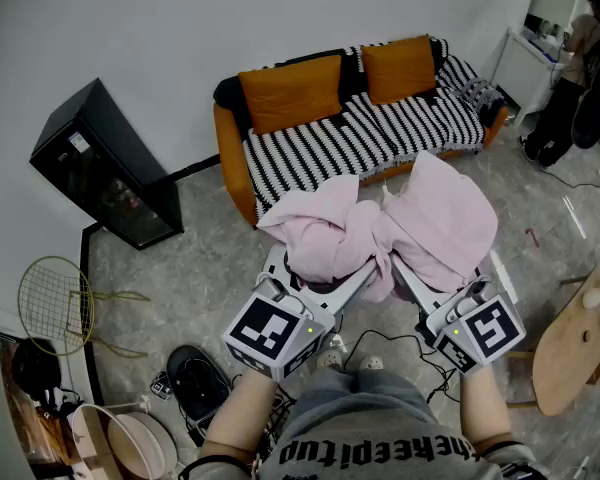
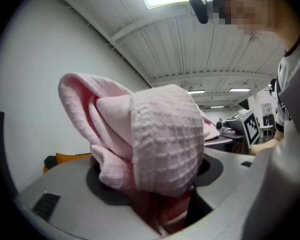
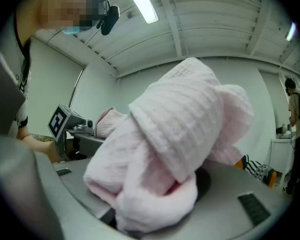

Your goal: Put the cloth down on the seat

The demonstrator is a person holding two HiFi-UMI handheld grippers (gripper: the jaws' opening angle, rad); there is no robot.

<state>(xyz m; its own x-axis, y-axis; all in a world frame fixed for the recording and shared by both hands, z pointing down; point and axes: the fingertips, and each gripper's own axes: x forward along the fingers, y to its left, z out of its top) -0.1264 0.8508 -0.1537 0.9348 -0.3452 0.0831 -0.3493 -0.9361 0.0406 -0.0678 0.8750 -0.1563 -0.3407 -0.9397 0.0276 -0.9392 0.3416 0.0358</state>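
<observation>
**A:** While the left hand-held gripper (image 1: 325, 286) and the right hand-held gripper (image 1: 420, 293) pointed level, where was the pink cloth (image 1: 380, 230)?

**B:** It hung bunched between them above the floor (image 1: 205, 268). The sofa (image 1: 230, 138) stood at 12 o'clock, and its striped seat (image 1: 380, 133) was well apart from the cloth.

**A:** Jaws?

**B:** Each gripper pinched one bunched end. Folds spilled over both jaw pairs and hid the tips.

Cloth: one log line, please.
cloth: pink, held aloft | left gripper: shut on cloth | right gripper: shut on cloth | seat: striped, not reached
</observation>
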